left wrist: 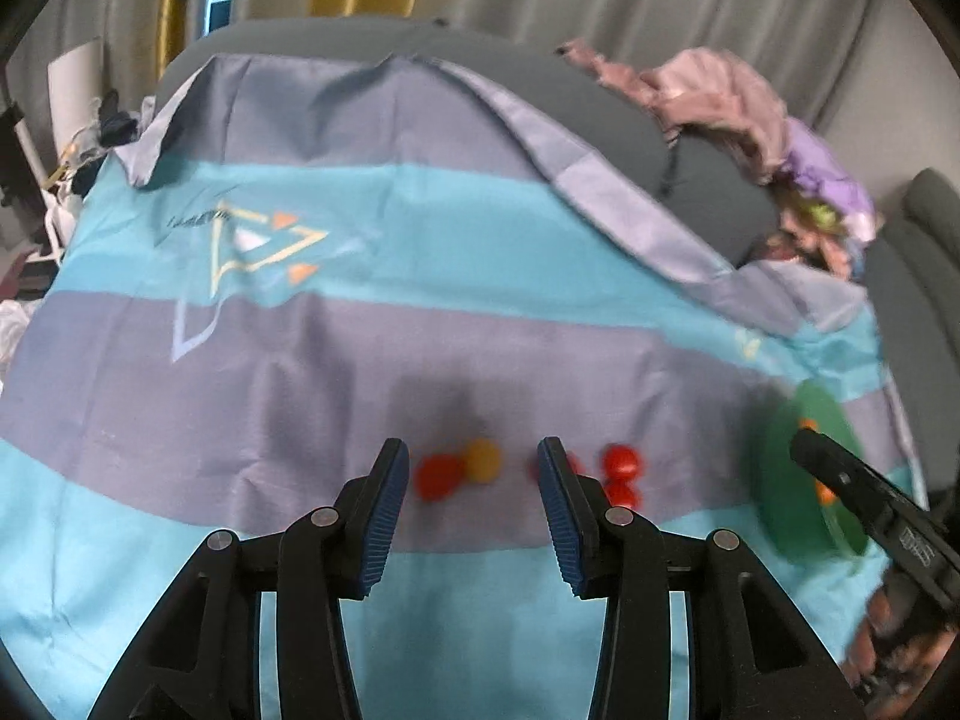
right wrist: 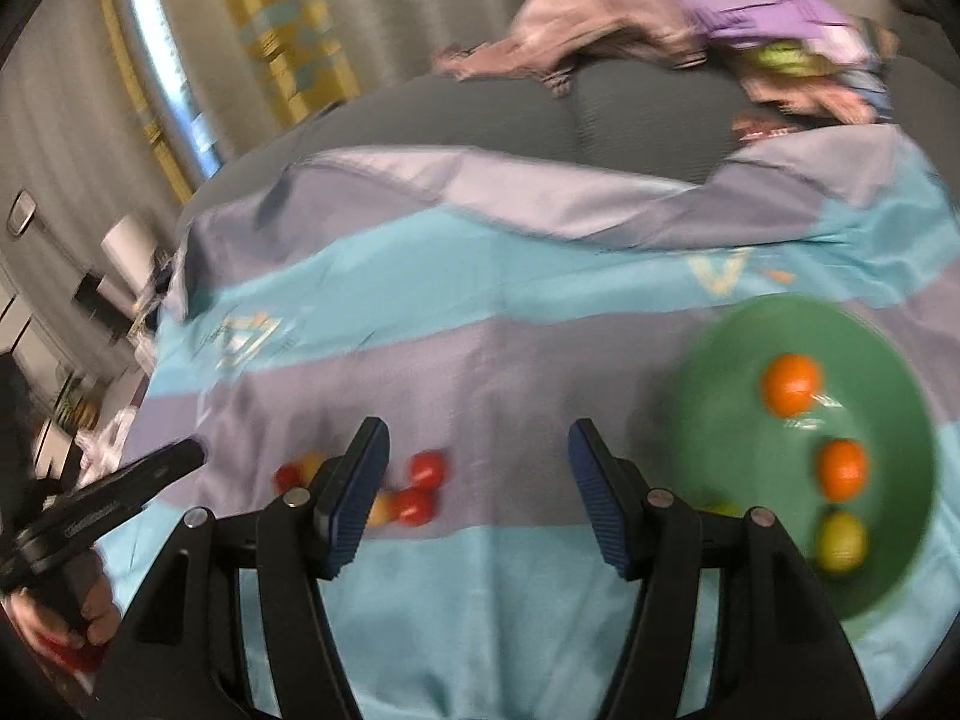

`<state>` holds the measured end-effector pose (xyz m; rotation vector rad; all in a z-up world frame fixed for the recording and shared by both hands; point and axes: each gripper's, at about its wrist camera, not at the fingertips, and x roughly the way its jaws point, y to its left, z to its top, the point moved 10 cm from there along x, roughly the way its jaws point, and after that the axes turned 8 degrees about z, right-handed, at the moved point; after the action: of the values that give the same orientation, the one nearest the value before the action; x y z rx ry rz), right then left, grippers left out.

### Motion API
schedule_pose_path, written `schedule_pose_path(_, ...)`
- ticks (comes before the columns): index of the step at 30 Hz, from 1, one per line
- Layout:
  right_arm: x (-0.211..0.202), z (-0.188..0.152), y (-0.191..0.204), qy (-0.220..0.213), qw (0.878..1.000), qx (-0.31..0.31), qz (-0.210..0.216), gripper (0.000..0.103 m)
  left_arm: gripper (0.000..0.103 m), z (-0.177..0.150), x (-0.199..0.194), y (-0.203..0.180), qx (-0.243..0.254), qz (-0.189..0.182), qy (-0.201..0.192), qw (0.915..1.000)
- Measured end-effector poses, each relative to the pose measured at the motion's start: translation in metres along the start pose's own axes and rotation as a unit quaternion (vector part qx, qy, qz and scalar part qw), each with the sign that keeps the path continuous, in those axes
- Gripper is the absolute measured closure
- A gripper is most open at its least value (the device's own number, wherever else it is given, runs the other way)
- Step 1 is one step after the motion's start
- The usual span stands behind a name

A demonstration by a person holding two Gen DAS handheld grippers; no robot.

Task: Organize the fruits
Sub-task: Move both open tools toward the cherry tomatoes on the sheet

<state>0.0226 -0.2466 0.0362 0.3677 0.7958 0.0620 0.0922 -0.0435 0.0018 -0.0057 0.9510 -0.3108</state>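
Nearest in the left wrist view, the left gripper hangs over the striped cloth with its jaws wide and nothing between them. Just past its tips lie a red fruit touching a yellow fruit, and to the right two more red ones close together. At the right edge this view catches only a slice of the green bowl, partly behind the dark finger of the right gripper.

The right wrist view shows the right gripper also wide and empty above the cloth. Here the bowl is seen whole enough to show its contents: two oranges and a yellow-green fruit. The loose fruits lie in a cluster near its left finger, well apart from the bowl.

Farther back, both views show a grey cushion and crumpled pink and purple clothes, then curtains.
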Motion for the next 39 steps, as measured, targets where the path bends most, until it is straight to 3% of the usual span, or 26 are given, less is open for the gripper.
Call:
schedule_pose_path(3,0.025,-0.015,0.019,0.037,0.999,-0.030,0.017,0.049,0.060,-0.010,0.024,0.002,-0.006,-0.020,0.026,0.9994)
schedule_pose_path(6,0.041,-0.024,0.033,0.059,0.996,-0.054,0.034,0.058,0.060,-0.018,0.041,0.010,-0.012,-0.012,0.046,0.9988)
schedule_pose_path(9,0.057,-0.032,0.040,0.079,0.993,-0.066,0.051,0.061,0.060,-0.023,0.056,0.018,-0.029,-0.004,0.064,0.9975)
schedule_pose_path(13,0.073,-0.040,0.044,0.101,0.991,-0.073,0.058,0.063,0.060,-0.017,0.062,0.014,-0.036,-0.022,0.074,0.9964)
schedule_pose_path(20,0.091,-0.052,0.047,0.128,0.986,-0.094,0.043,0.064,0.060,-0.005,0.074,-0.012,-0.001,-0.046,0.075,0.9961)
schedule_pose_path(26,0.098,-0.056,0.050,0.135,0.983,-0.122,0.026,0.067,0.061,-0.016,0.091,-0.019,0.039,-0.025,0.097,0.9942)
schedule_pose_path(30,0.100,-0.059,0.053,0.138,0.982,-0.130,0.026,0.067,0.063,-0.019,0.094,-0.016,0.042,-0.016,0.101,0.9939)
schedule_pose_path(35,0.102,-0.064,0.059,0.141,0.979,-0.150,0.013,0.066,0.074,-0.020,0.093,-0.015,0.033,-0.025,0.100,0.9941)
schedule_pose_path(39,0.103,-0.065,0.059,0.139,0.977,-0.159,0.004,0.066,0.075,-0.021,0.092,-0.018,0.034,-0.023,0.095,0.9946)
